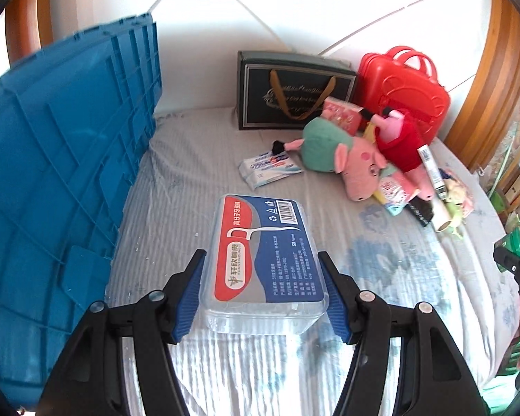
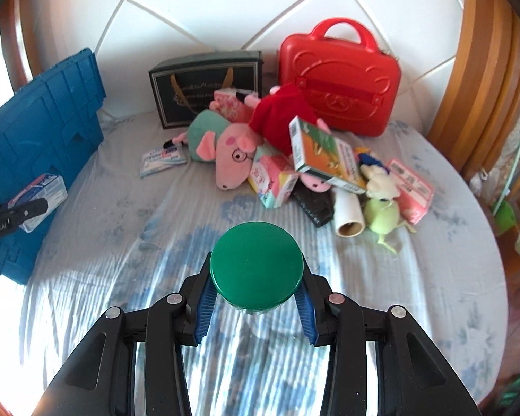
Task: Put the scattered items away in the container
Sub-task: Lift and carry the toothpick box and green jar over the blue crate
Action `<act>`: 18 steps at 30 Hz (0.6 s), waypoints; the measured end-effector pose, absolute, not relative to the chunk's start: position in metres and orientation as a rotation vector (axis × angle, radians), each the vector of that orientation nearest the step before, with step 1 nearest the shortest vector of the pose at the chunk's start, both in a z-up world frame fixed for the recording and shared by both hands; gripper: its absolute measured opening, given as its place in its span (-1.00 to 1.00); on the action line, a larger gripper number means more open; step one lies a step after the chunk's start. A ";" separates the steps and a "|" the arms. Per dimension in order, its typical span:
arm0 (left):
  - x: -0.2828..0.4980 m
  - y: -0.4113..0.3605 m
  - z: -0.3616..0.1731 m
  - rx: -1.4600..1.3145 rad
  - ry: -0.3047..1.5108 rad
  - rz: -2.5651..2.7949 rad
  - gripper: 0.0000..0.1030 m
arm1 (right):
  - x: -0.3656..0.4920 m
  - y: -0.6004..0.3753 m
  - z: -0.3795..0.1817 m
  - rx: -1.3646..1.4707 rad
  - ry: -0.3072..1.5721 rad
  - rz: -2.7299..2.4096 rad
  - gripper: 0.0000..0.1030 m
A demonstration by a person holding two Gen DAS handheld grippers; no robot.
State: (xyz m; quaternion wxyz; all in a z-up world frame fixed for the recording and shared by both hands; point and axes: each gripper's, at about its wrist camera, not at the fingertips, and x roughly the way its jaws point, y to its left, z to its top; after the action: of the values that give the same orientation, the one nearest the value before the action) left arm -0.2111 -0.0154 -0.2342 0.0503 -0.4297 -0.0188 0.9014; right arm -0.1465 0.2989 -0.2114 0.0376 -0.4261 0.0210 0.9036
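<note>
Two items were in hand, none visibly binned yet. Left gripper (image 1: 261, 280) was about half open, its blue pads clamped on the long sides of a clear floss-pick box (image 1: 265, 260), held up off the bed sheet (image 1: 197, 173) just beside the blue crate (image 1: 62, 159). Right gripper (image 2: 256, 298) was nearly closed, pinching a jar under its green lid (image 2: 256, 265); the jar body was mostly hidden below the lid.

Crate interior wasn't visible in either view, so I couldn't tell what was already inside.

Left to do, all well away from the crate on the far side of the bed: wipes packet (image 2: 163, 159) nearest the crate, two pig plush toys (image 2: 225, 149), green-and-orange carton (image 2: 326, 159), tissue pack (image 2: 274, 180), paper roll (image 2: 348, 213), green soft toy (image 2: 381, 215), pink packet (image 2: 412, 190), black wallet (image 2: 315, 204). Red case (image 2: 339, 79) and dark gift bag (image 2: 204, 86) stood at the headboard.

My read: early stage, most of the pile untouched.
</note>
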 end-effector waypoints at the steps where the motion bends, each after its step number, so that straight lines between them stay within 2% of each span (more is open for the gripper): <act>1: -0.206 -0.013 -0.227 -1.302 -0.060 2.742 0.19 | -0.142 0.299 -0.202 -1.296 0.063 2.778 -0.23; 10: -0.166 -0.002 -0.170 -1.136 -0.054 2.777 0.19 | -0.103 0.303 -0.139 -1.247 0.062 2.818 -0.23; 18: -0.149 0.006 -0.135 -1.025 -0.073 2.807 0.19 | -0.088 0.302 -0.111 -1.234 0.102 2.824 -0.23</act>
State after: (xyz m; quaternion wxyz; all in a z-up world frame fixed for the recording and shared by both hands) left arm -0.1489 0.0055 -0.1352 0.0761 -0.3419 -0.0243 0.9363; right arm -0.0878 0.3020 -0.1111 0.0290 -0.4001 0.0332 0.9154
